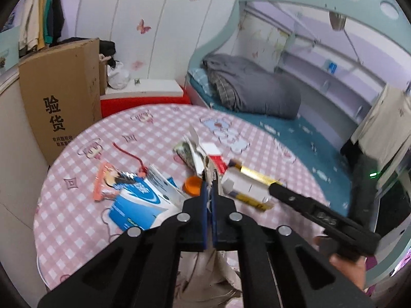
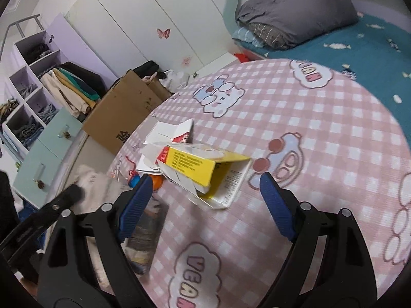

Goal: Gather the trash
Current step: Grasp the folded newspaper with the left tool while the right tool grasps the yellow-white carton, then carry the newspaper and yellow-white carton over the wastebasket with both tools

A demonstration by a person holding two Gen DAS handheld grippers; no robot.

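Note:
My left gripper (image 1: 210, 182) is shut on a crumpled beige paper wrapper (image 1: 208, 168), which sticks up between the blue pads and hangs below them. Around it on the round pink checked table (image 1: 77, 220) lie a blue-and-white carton (image 1: 138, 200), an orange cap (image 1: 192, 184), a pink snack wrapper (image 1: 105, 182) and a red-and-white box (image 1: 217, 160). My right gripper (image 2: 203, 182) stands open just in front of a flattened yellow-and-white box (image 2: 195, 165), not touching it. One of its black fingers (image 1: 295, 197) shows beside that yellow-and-white box (image 1: 246, 182) in the left wrist view.
A tall cardboard box (image 1: 61, 97) stands left of the table, with a red-and-white chest (image 1: 143, 95) behind it. A bed with a grey quilt (image 1: 257, 89) and teal sheet lies to the right. Shelves with clothes (image 2: 30, 89) line the far left. A hand (image 1: 346, 264) holds the right gripper.

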